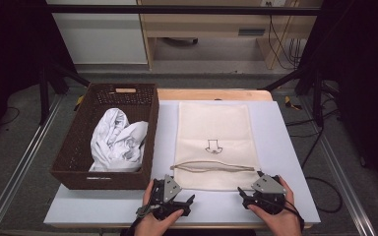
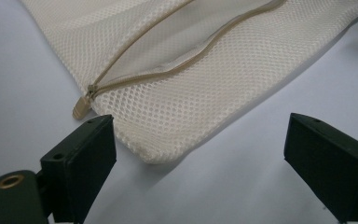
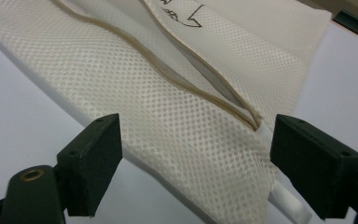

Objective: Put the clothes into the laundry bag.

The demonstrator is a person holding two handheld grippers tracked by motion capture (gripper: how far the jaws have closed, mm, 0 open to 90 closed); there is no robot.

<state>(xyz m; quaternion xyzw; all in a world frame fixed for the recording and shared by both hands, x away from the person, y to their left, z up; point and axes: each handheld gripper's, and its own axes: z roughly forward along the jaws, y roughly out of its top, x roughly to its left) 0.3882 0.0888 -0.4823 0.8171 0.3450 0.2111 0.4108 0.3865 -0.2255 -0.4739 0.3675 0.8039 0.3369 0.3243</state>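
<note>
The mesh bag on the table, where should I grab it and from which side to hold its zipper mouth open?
Grip the mesh bag by its near hem below the open zipper, one corner per gripper, coming in low from the person's side. The left gripper and right gripper already sit open at those corners. The bag lies flat, so the edge strip is likely the only pinchable fold.

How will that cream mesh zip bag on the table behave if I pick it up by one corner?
The cream mesh zip bag lies flat and thin, so it will probably droop limply. It looks empty, so likely very light. Its unzipped opening already gapes, so it may sag wider open when lifted.
</note>
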